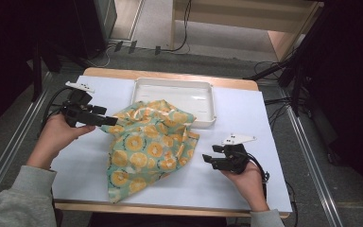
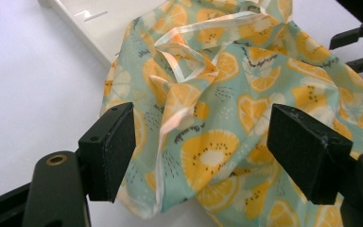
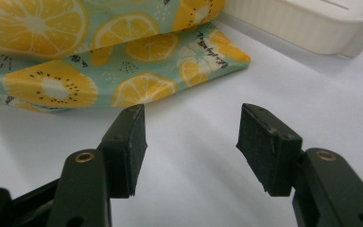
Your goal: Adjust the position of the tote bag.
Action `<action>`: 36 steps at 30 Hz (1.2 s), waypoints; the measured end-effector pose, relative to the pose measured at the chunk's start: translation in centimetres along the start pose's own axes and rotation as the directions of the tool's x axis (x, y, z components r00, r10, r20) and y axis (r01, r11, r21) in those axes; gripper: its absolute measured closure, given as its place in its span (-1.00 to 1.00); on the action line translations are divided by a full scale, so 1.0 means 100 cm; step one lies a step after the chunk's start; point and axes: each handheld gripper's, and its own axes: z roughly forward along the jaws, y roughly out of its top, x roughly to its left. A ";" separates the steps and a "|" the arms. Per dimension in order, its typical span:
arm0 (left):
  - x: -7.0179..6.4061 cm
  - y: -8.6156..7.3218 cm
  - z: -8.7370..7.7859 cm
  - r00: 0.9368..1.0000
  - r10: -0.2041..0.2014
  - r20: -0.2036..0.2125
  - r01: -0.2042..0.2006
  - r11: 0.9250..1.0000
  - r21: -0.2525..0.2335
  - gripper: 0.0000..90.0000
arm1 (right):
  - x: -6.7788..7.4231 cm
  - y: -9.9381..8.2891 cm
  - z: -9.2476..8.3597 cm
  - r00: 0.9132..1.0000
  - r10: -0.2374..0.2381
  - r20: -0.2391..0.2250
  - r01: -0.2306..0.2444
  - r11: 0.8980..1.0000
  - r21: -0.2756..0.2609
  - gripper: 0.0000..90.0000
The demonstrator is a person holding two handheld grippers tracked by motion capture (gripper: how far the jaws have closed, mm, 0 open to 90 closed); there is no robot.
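Observation:
A teal cloth printed with orange slices (image 1: 146,149) lies crumpled in the middle of the white table, its far edge draped over the white tray (image 1: 203,94). In the left gripper view the cloth (image 2: 227,109) shows a pale hem strip looping on top. My left gripper (image 1: 109,121) hovers at the cloth's left edge, open, its black pads (image 2: 111,151) standing wide above the fabric without pressing it. My right gripper (image 1: 207,161) rests open over bare table just right of the cloth, and the cloth's corner (image 3: 217,52) lies ahead of its jaws.
The white rectangular tray (image 3: 312,23) sits at the table's far middle. The table's wooden edge (image 1: 170,74) runs behind it. Dark stands and cables crowd the floor at both sides. Bare table surface (image 1: 236,118) lies right of the cloth.

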 end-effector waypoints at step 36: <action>0.024 0.049 0.092 0.999 0.016 -0.039 -0.011 0.992 0.122 -0.74 | 0.000 0.000 0.001 1.000 -0.003 -0.015 0.002 1.000 -0.005 -0.03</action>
